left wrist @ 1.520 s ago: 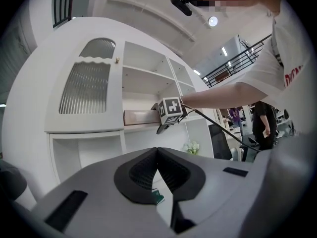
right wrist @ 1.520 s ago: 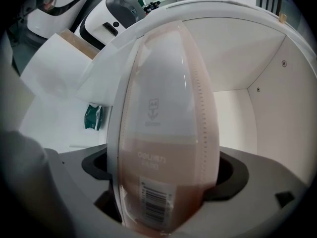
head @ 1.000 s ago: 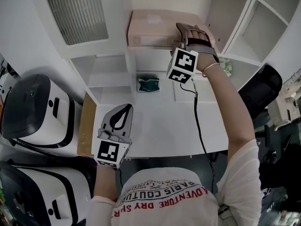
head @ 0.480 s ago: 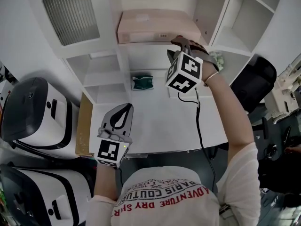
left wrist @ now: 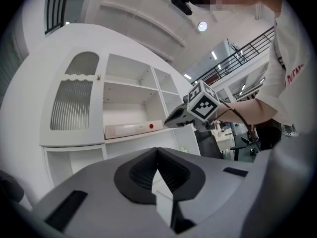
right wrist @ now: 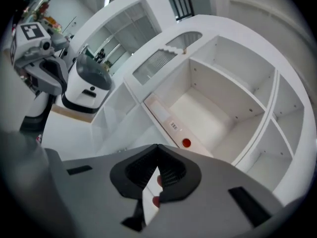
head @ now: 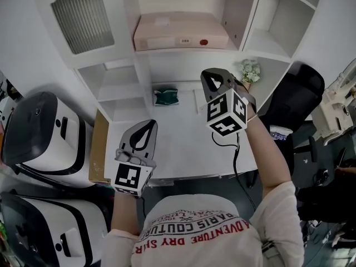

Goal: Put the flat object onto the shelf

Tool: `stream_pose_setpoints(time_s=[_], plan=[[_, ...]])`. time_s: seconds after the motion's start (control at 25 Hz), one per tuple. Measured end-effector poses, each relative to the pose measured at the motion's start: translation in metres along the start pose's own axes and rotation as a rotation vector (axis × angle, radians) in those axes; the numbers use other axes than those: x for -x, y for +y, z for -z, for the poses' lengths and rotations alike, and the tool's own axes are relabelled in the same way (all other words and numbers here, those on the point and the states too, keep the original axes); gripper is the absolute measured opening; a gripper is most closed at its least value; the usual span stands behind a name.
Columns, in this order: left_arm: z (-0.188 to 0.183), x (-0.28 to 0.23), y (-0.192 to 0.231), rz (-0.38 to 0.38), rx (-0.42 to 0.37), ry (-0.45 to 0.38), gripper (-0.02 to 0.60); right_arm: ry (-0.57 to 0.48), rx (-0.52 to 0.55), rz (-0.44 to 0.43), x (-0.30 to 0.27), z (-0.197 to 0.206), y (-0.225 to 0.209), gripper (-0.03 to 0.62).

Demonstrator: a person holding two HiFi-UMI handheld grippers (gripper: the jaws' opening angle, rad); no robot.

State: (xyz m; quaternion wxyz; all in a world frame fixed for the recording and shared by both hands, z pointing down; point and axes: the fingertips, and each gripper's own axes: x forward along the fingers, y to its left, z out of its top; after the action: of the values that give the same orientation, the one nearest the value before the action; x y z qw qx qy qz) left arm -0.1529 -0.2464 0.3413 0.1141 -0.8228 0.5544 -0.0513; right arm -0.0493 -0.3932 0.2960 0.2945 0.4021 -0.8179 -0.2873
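Note:
The flat pinkish box (head: 181,31) lies on the white cabinet's middle shelf (head: 194,48), with a red dot on its front edge; it also shows as the flat box (left wrist: 131,129) and the flat box (right wrist: 171,123) in the gripper views. My right gripper (head: 214,78) hangs over the table in front of and below that shelf, clear of the box. Its jaws have just been closing and are shut with nothing between them (right wrist: 157,148). My left gripper (head: 147,128) stays low at the table's left front, shut and empty (left wrist: 157,150).
A small green thing (head: 166,97) lies at the back of the white table (head: 178,149). A little flower pot (head: 250,70) stands in the lower right cubby. White machines (head: 44,132) sit left of the table, a black chair (head: 303,93) to the right.
My right gripper let go of the box, drew back from the shelf toward me, rolled and shut its jaws. The box stays on the shelf. My left gripper barely shifted.

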Motion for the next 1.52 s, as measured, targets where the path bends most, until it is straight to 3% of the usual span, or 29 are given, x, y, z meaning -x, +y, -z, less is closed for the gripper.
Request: stream_pose_setpoints(time_s=[0.44, 0.76, 1.16, 1.52], plan=[[-0.011, -0.002, -0.004, -0.021, -0.007, -0.017, 0.014, -0.216, -0.464, 0.011, 0.062, 0.045, 0.030, 0.026], [-0.011, 0.000, 0.006, -0.061, 0.022, -0.014, 0.014, -0.350, -0.636, -0.075, 0.090, 0.065, 0.072, 0.026], [0.006, 0.001, -0.001, -0.053, 0.045, 0.027, 0.014, -0.364, -0.650, -0.071, 0.099, 0.079, 0.077, 0.026], [0.006, 0.003, -0.001, -0.061, 0.061, 0.022, 0.014, -0.397, -0.603, -0.053, 0.105, 0.065, 0.068, 0.026]])
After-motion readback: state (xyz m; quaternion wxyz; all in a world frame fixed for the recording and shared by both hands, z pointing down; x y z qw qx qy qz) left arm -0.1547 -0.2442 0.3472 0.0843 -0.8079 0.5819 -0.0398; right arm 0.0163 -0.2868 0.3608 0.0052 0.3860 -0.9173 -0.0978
